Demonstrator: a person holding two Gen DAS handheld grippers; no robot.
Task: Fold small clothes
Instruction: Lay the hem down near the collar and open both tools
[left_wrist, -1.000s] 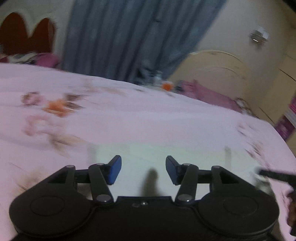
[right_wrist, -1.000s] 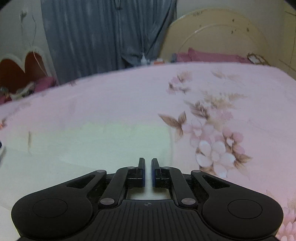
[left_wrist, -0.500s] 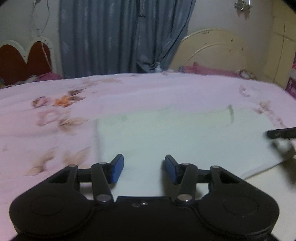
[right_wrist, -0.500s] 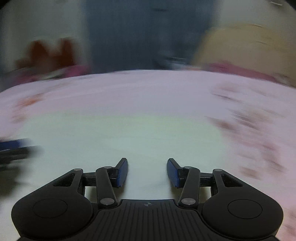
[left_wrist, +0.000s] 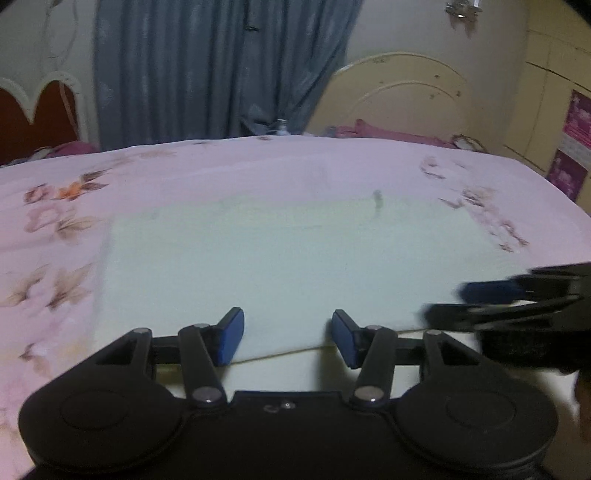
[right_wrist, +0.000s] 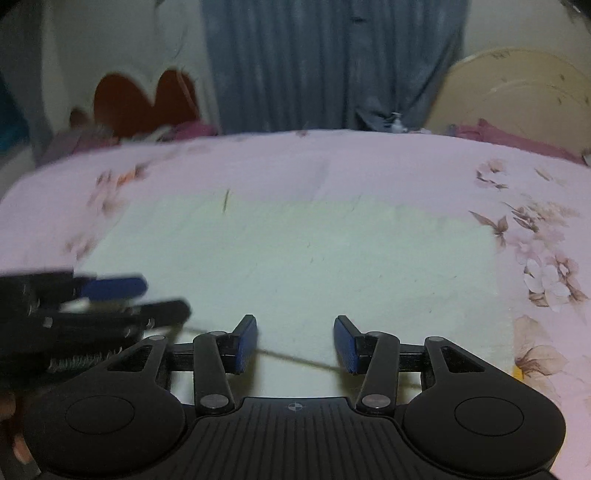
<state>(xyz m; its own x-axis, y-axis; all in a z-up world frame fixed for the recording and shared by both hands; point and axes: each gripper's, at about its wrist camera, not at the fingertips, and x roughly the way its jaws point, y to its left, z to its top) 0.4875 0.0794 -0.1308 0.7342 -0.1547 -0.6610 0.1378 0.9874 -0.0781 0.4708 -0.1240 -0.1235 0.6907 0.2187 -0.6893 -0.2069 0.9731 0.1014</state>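
Pale mint-green folded cloth (left_wrist: 280, 258) on a pink bedsheet (left_wrist: 221, 166) printed with brown-and-peach flowers — blue-grey curtain (left_wrist: 207, 70) behind, cream headboard (left_wrist: 402, 96), and blue pads on black gripper fingers (right_wrist: 245, 343).

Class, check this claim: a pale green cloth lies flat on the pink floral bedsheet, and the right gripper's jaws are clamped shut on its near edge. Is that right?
One detail is wrong. The pale green cloth does lie flat on the pink floral bedsheet, but the right gripper is not clamped on it: the right wrist view shows its jaws standing apart, with the cloth's near edge between them.
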